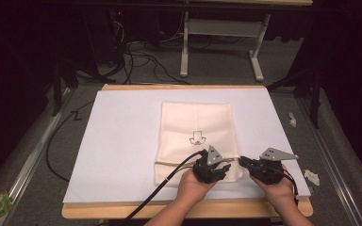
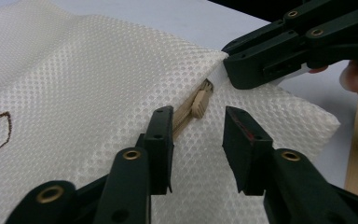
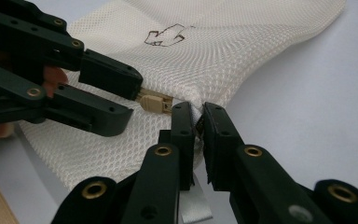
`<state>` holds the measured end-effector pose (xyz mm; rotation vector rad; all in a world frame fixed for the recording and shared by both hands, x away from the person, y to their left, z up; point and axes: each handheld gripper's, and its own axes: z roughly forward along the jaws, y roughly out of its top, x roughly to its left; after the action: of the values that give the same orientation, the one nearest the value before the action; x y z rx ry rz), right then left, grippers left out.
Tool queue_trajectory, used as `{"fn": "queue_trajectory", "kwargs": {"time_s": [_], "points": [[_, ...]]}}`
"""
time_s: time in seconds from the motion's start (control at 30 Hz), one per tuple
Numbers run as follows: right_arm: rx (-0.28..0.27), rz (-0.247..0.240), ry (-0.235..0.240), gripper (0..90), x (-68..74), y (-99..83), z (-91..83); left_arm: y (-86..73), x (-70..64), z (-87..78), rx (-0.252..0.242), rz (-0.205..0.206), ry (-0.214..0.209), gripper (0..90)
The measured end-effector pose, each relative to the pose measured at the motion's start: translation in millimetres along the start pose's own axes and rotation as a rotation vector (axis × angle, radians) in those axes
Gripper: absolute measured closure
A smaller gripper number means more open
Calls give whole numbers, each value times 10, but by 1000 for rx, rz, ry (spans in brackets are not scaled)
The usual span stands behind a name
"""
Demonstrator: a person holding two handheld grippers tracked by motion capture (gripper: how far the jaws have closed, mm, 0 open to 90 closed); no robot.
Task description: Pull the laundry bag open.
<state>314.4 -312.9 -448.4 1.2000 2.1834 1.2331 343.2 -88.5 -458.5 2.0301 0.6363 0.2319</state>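
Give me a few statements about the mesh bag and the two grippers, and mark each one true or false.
1. The right gripper is shut on the edge of the mesh bag. True.
2. The left gripper is clamped tight on the zipper pull. False: its jaws stand open, with the pull ahead of the gap between them.
3. The bag lies on a white sheet over a wooden board. True.
4. The bag is plain, with no drawing on it. False: a small dark outline drawing sits near its middle.
5. The bag is black. False: it is cream mesh.
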Motion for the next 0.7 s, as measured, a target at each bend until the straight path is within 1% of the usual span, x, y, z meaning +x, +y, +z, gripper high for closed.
{"fn": "queue_trajectory", "kwargs": {"time_s": [0.07, 0.1, 0.2, 0.23, 0.27, 0.33, 0.37, 0.4, 0.47, 0.5, 0.53, 0.57, 0.7], "points": [[0, 13, 4, 847, 3, -3, 4, 17, -15, 29, 6, 3, 3, 653], [1, 14, 3, 847, 5, -4, 5, 25, -19, 40, 3, 5, 11, 661], [-3, 20, 4, 848, 10, -4, -1, 41, -25, 68, 2, -7, 18, 692], [-5, 14, 3, 848, 13, -3, -3, 44, -35, 79, 2, -5, 18, 713], [-5, 14, 3, 848, 13, -3, -3, 45, -50, 89, 0, 0, 19, 713], [-8, 15, 4, 849, 13, 1, -4, 53, -79, 106, 0, 14, 30, 731], [-11, 15, 2, 850, 14, 5, -8, 57, -88, 113, -4, 10, 30, 754], [-15, 13, 3, 851, 15, 7, -7, 62, -92, 117, -2, 11, 30, 770], [-19, 14, 3, 852, 20, 14, -6, 68, -100, 122, -2, 19, 20, 830], [-19, 14, 2, 852, 22, 17, -7, 68, -103, 124, -3, 19, 27, 849], [-21, 11, 1, 852, 23, 18, -9, 69, -96, 123, -2, 13, 23, 864], [-22, 12, 1, 852, 24, 17, -10, 69, -91, 124, -1, 10, 19, 867], [-20, 5, 2, 852, 19, 15, -14, 64, -107, 116, -12, 20, 28, 872]]}}
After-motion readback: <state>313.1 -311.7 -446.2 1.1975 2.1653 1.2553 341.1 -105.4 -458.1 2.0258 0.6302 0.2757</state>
